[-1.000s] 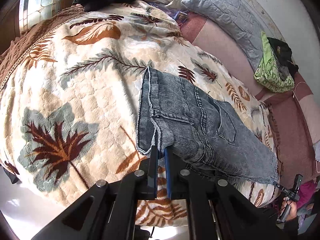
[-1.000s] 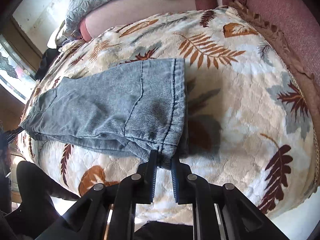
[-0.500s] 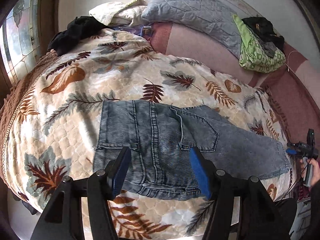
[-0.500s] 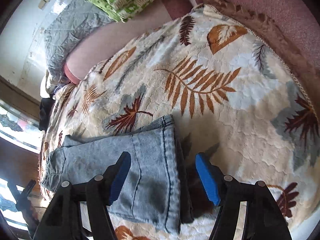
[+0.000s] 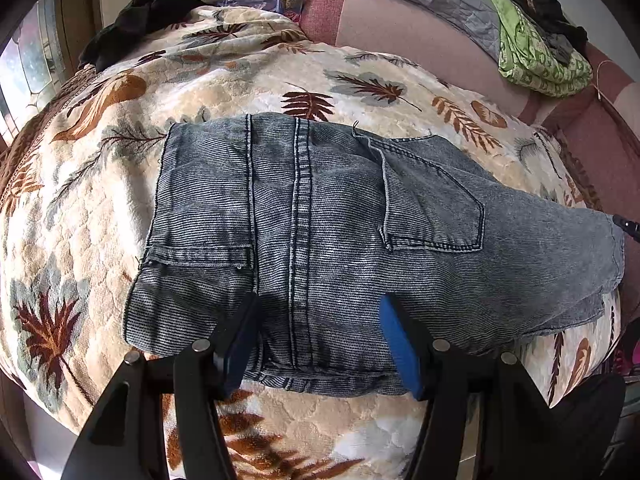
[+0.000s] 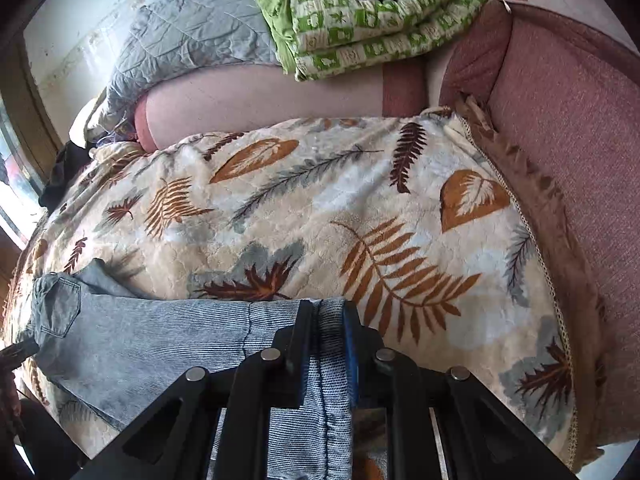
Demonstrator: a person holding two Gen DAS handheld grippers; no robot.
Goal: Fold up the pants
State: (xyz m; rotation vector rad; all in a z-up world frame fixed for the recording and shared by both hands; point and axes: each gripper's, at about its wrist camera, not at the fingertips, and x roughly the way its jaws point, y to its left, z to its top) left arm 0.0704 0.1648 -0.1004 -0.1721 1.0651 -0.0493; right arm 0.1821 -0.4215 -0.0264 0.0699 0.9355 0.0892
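Grey-blue denim pants point(image 5: 320, 200) lie folded lengthwise on a leaf-patterned blanket point(image 5: 240, 80), back pocket up and waistband towards the left. My left gripper point(image 5: 318, 304) hovers open over the near edge of the seat, its blue pads apart and straddling the centre seam without pinching it. In the right wrist view the leg end of the pants point(image 6: 140, 340) reaches under my right gripper point(image 6: 327, 306). Its jaws are closing and the hem strip sits pinched between the pads. The blanket point(image 6: 320, 200) spreads out beyond the hem.
A green patterned quilt point(image 6: 380, 20) and a grey quilted pillow point(image 6: 192, 40) lie along the far side. Dark clothing point(image 5: 136, 16) is piled at the far left corner by a window. A pink upholstered edge point(image 6: 560, 120) borders the blanket on the right.
The left gripper let go of the waistband corner, opened and moved over the seat. The right gripper released the hem, opened, then closed on the hem again. The pants now lie flat.
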